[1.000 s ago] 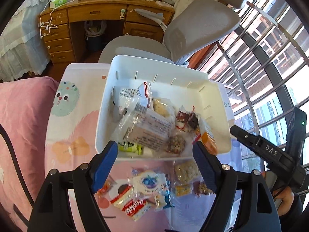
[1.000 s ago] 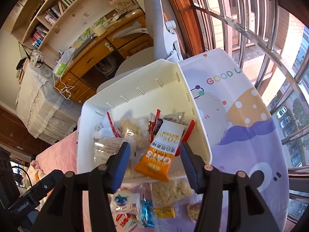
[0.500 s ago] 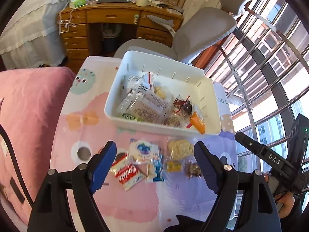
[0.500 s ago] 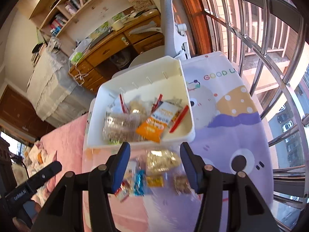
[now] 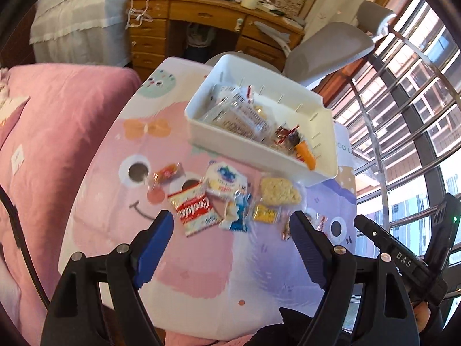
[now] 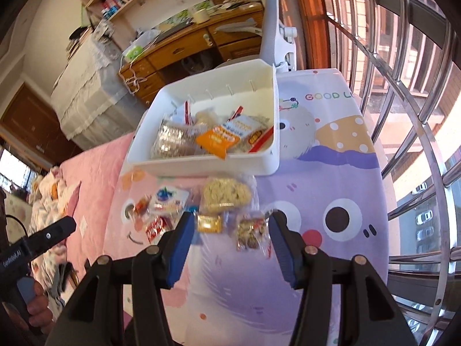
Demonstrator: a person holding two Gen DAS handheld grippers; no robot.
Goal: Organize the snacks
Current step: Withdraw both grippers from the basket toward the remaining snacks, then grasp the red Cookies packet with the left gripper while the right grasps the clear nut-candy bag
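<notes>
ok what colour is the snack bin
White bin, plain; clearest in the right wrist view.

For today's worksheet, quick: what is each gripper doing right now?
Left gripper: open, holding nothing.
Right gripper: open, holding nothing.

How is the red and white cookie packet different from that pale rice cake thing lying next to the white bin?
The cookie packet is printed red and white and hides its contents; the rice cake sits in a clear wrapper, so its pale, bumpy surface shows. The cookie packet lies farther from the white bin, near the left gripper; the rice cake lies just in front of the bin's wall. Both lie flat on the cartoon tablecloth, outside the bin, and neither is held.
</notes>
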